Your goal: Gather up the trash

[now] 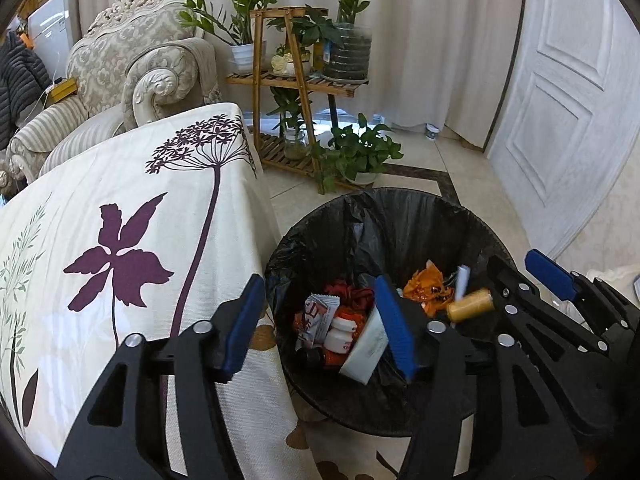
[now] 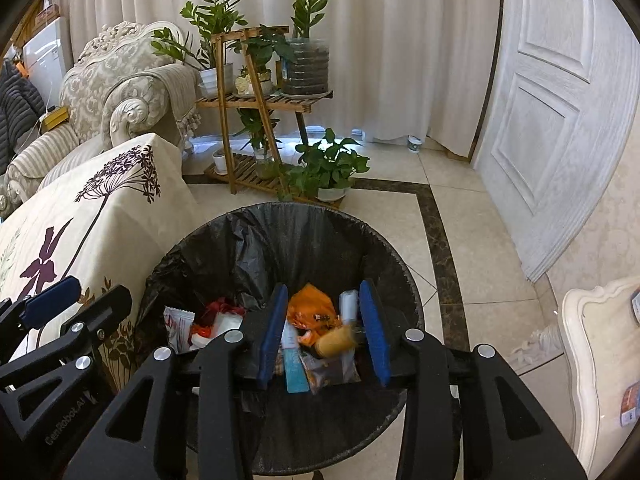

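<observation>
A round bin with a black liner (image 1: pixel 416 216) stands on the floor beside the table; it also shows in the right wrist view (image 2: pixel 280 224). It holds wrappers, an orange wrapper (image 1: pixel 424 286), a white pill bottle (image 1: pixel 342 330) and a white box (image 1: pixel 366 346). A blurred yellow cylinder (image 1: pixel 470 305) is in the air inside the bin, seen between my right fingers (image 2: pixel 334 342). My left gripper (image 1: pixel 320 324) is open and empty over the bin's left rim. My right gripper (image 2: pixel 326 332) is open above the bin; it shows in the left wrist view (image 1: pixel 524 276).
A table with a floral cloth (image 1: pixel 132 224) stands left of the bin. Behind are an armchair (image 1: pixel 140 68), a wooden plant stand (image 1: pixel 296 84) with potted plants, and a floor plant (image 1: pixel 356 156). A white door (image 1: pixel 568 80) is at right, white furniture (image 2: pixel 600 344) at near right.
</observation>
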